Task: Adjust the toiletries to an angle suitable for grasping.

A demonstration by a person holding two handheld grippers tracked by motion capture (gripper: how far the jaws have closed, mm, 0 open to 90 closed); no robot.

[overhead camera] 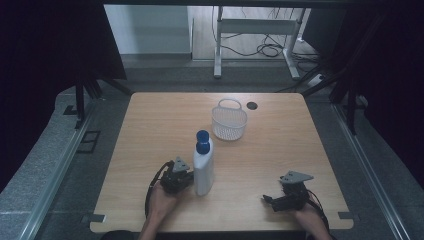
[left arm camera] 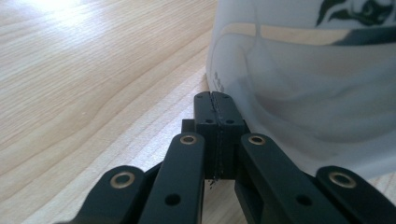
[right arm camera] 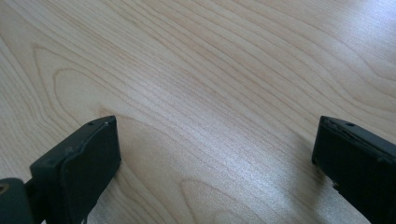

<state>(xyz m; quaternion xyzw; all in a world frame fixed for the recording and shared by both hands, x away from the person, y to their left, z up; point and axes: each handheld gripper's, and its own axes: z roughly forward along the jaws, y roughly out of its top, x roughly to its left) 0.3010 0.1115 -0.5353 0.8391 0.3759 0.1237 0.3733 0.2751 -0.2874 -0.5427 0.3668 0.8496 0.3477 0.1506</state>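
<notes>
In the left gripper view, the left gripper [left arm camera: 215, 105] has its two black jaws pressed flat together, pad against pad, with nothing between them. Just past their tips and to their right stands a white plastic bottle [left arm camera: 303, 84], so close that its wall is blurred and cut off at the top and right edges; a dark printed mark on it is cropped and cannot be read. Whether the jaw tips actually touch the bottle's wall cannot be told. The wooden table [left arm camera: 93, 70] runs away to the jaws' left.

From the high view, the left gripper [overhead camera: 183, 176] sits in the person's left hand [overhead camera: 162, 200] with the bottle [overhead camera: 203, 167] upright just beside it, its blue cap [overhead camera: 202, 141] on top. The right gripper [overhead camera: 272, 201], held low in the right hand [overhead camera: 310, 217], lies well apart from the bottle, pointing toward it. In the right gripper view its jaws stand spread wide, both cropped by the frame's lower corners, with bare wood between them.

Beyond the bottle, farther from both grippers, a white mesh basket [overhead camera: 229, 122] with a loop handle stands on the table; its inside is hard to make out.
</notes>
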